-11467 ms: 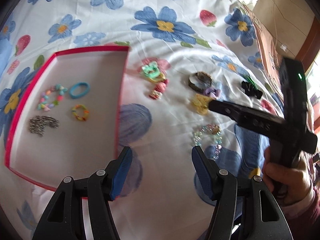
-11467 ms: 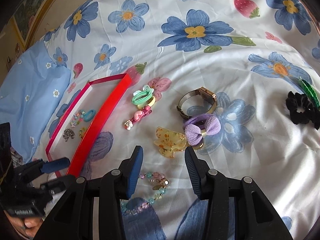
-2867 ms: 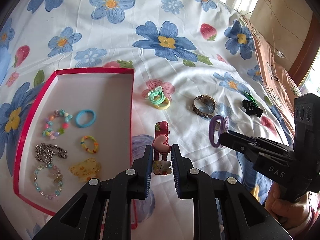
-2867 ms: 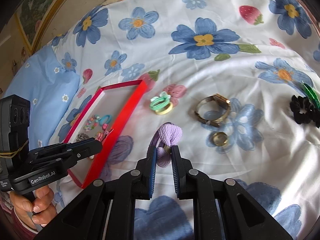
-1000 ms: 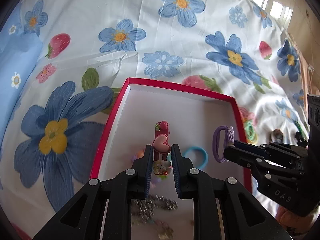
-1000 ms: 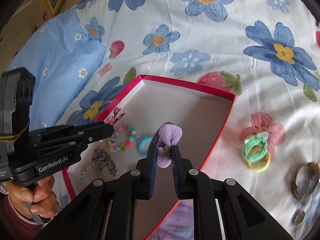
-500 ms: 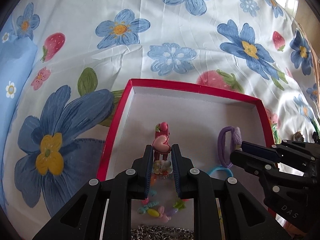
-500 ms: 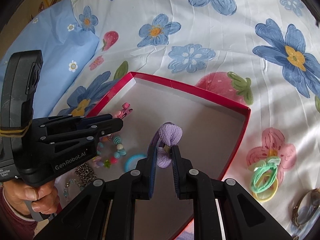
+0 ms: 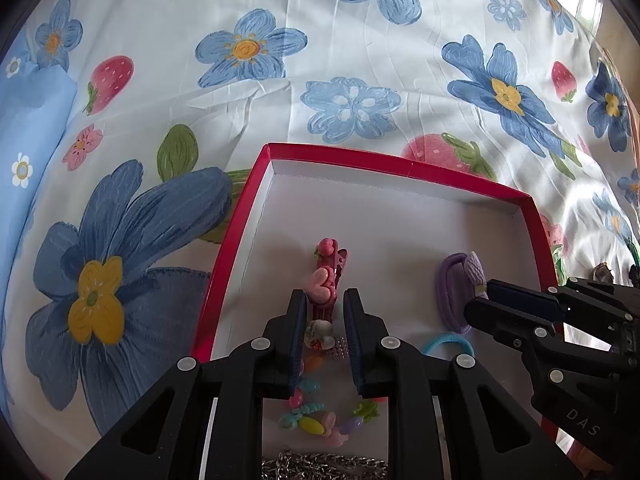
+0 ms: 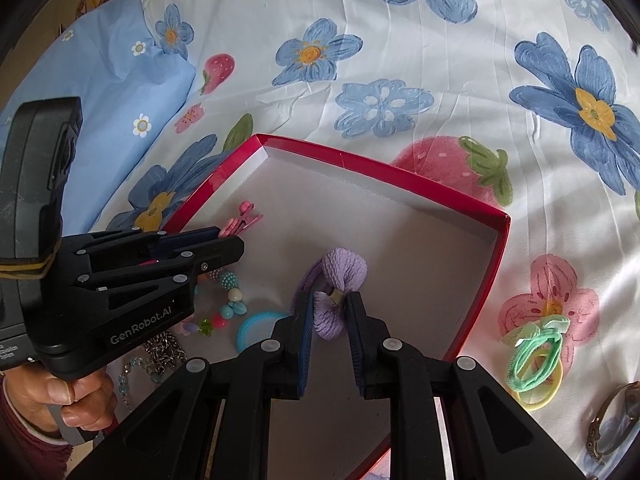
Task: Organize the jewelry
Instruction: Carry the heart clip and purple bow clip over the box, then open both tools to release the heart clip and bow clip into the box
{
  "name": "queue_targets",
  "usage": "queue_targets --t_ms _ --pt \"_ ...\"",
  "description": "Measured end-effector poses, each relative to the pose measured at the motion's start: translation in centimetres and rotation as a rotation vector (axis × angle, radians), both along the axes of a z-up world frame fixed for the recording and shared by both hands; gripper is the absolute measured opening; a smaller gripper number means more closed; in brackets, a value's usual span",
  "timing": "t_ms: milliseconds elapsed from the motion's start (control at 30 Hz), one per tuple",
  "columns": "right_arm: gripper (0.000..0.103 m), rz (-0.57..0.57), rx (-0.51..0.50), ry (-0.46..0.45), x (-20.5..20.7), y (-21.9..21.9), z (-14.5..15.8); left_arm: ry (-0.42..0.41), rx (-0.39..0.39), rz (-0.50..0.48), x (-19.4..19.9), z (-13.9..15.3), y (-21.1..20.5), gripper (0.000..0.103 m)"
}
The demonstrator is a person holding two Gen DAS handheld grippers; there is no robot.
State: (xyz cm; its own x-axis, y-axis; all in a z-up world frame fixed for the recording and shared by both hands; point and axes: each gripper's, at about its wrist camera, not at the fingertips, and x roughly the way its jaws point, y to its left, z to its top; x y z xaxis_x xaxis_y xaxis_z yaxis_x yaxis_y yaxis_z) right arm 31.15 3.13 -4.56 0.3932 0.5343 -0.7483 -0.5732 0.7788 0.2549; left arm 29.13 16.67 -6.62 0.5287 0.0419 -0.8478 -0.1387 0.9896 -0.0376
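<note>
Right now I have both grippers low over the red box (image 9: pixel 404 168), each with a piece between its jaws. The left gripper (image 9: pixel 325 328) is nipped narrow on the pink hair clip (image 9: pixel 327 280), whose long axis runs straight out ahead of the fingers toward the box's far wall; its far end looks close to the white floor, though I cannot tell if it touches. The right gripper (image 10: pixel 328 328) has the purple bow hair tie (image 10: pixel 340 280) between its pads, and its jaws have just been easing apart, the bow still touching them, over bare floor near the box's right wall. Of the two, I judge the right is nearer to letting go. Already inside lie a colourful bead bracelet (image 9: pixel 320 428), a blue ring tie (image 10: pixel 256 326) and a metal chain (image 9: pixel 324 466). Outside on the floral sheet (image 10: pixel 400 40) wait the green and yellow hair ties (image 10: pixel 536 360) and a watch (image 10: pixel 616 416).
</note>
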Motion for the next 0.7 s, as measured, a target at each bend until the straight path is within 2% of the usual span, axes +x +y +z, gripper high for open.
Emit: queue_targets --t_ms 100,233,367,467,633,700 --pt "0.021 -0.004 0.005 0.000 -0.1 -0.1 0.1 -0.006 0.009 -0.005 0.0 0.2 -0.2 0.019" --pt "0.030 -0.010 0.026 -0.001 -0.2 -0.5 0.3 -0.011 0.027 -0.004 -0.4 0.5 -0.4 0.023" --pt "0.040 -0.014 0.041 -0.010 -0.5 -0.8 0.7 -0.024 0.042 0.003 -1.1 1.0 -0.7 0.038" --pt "0.040 -0.019 0.046 -0.015 -0.7 -1.1 1.0 -0.038 0.058 0.002 -1.7 1.6 -0.9 0.039" --pt "0.041 -0.032 0.079 -0.030 -1.8 -2.2 2.0 -0.070 0.066 0.020 -3.6 3.0 -0.9 0.051" --pt "0.045 -0.041 0.099 -0.035 -2.4 -2.9 2.4 -0.080 0.056 0.029 -4.6 3.5 -1.0 0.055"
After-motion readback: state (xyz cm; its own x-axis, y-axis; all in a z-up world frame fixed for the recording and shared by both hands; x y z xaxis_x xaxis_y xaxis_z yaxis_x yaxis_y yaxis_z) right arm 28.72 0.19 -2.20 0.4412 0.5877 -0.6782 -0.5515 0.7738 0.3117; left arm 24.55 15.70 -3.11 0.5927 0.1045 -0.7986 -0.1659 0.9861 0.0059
